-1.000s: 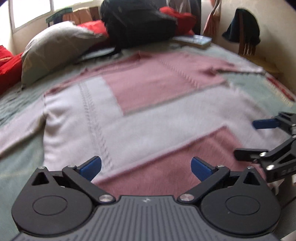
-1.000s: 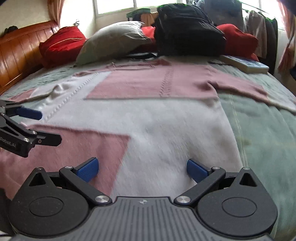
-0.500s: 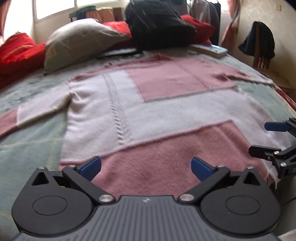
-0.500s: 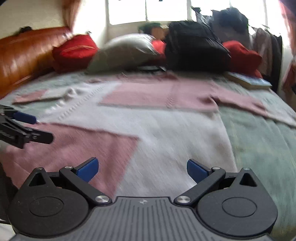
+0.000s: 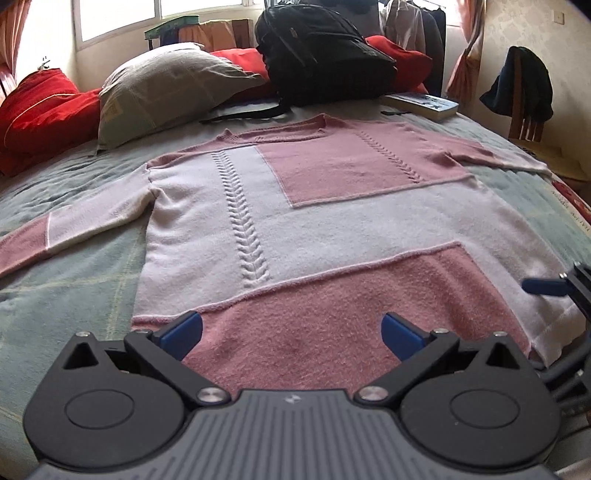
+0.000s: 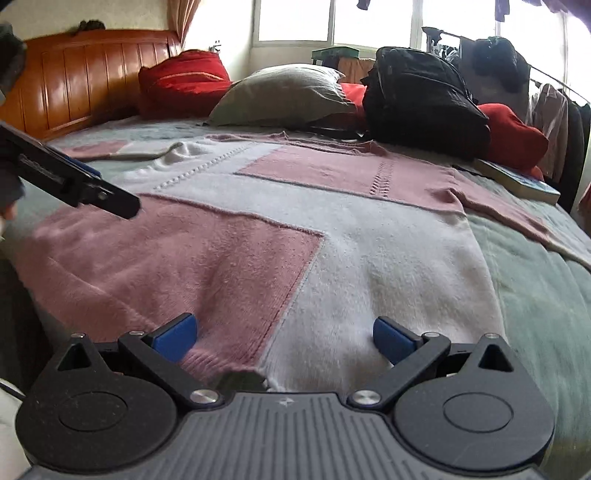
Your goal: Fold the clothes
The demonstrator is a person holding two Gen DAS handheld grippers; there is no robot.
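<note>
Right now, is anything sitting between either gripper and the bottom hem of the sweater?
Nothing visible. The left gripper and right gripper are both open right at the near hem of the sweater, with only knit between the fingers. The backpack, pillow and book lie beyond the collar, off the sweater body.

Bedroom interior: bed (image 6: 535,295) with green checked cover, wooden headboard (image 6: 74,77), red cushions (image 5: 40,107), grey pillow (image 5: 166,88), black backpack (image 5: 317,55); daylit windows (image 6: 295,18) behind; clothes rack (image 6: 546,96) at right.
</note>
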